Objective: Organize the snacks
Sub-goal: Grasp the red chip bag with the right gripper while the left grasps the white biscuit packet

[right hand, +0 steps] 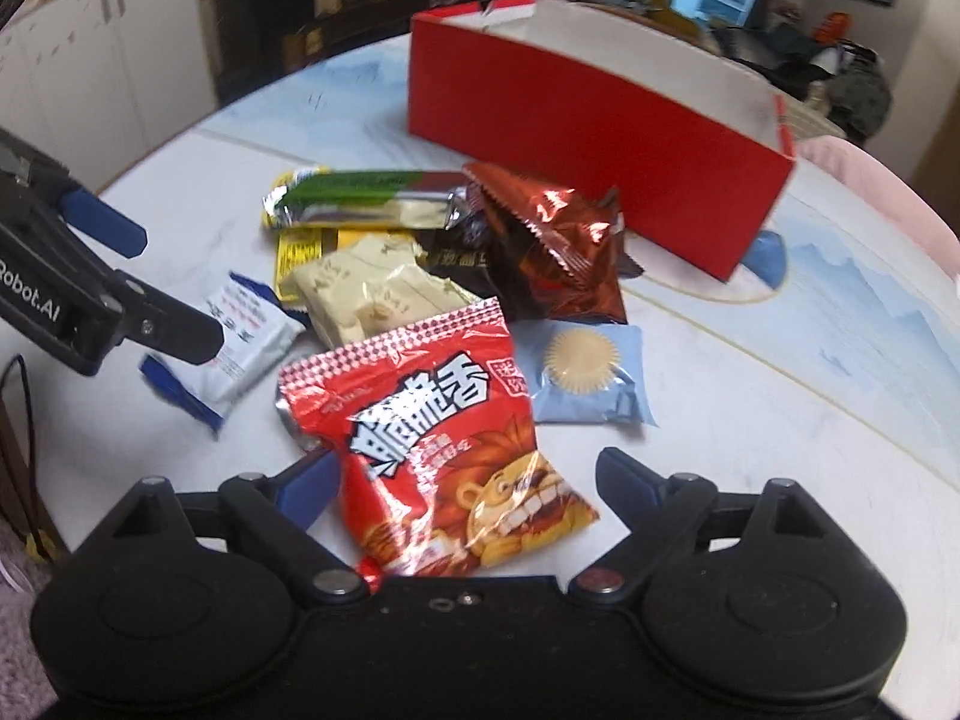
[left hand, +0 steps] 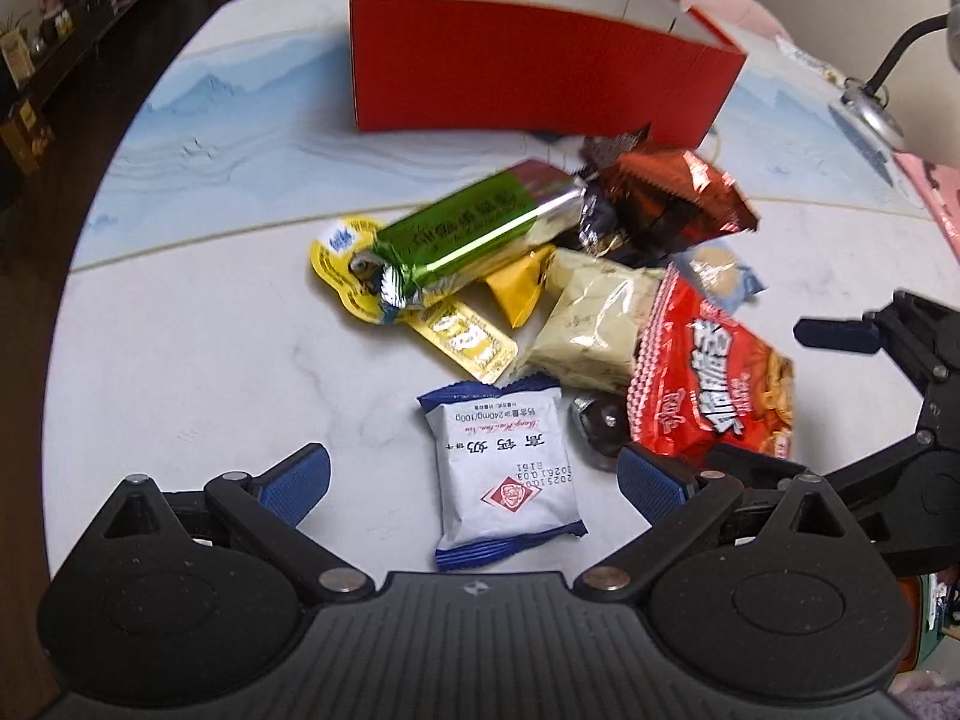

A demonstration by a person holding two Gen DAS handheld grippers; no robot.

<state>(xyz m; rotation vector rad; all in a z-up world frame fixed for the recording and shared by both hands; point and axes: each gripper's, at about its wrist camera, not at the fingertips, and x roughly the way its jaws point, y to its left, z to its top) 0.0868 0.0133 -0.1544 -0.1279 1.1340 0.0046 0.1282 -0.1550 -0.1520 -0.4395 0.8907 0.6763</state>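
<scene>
Your views show dim indoor light, foil glare on the green bar [left hand: 474, 228], blurred, fisheye-bent edges.

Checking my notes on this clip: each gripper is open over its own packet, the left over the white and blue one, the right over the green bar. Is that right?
Not quite. The right gripper is open over the red snack bag, not the green bar, which lies further back in the pile; the right wrist view shows it. The left gripper is indeed open over the white and blue packet.
</scene>
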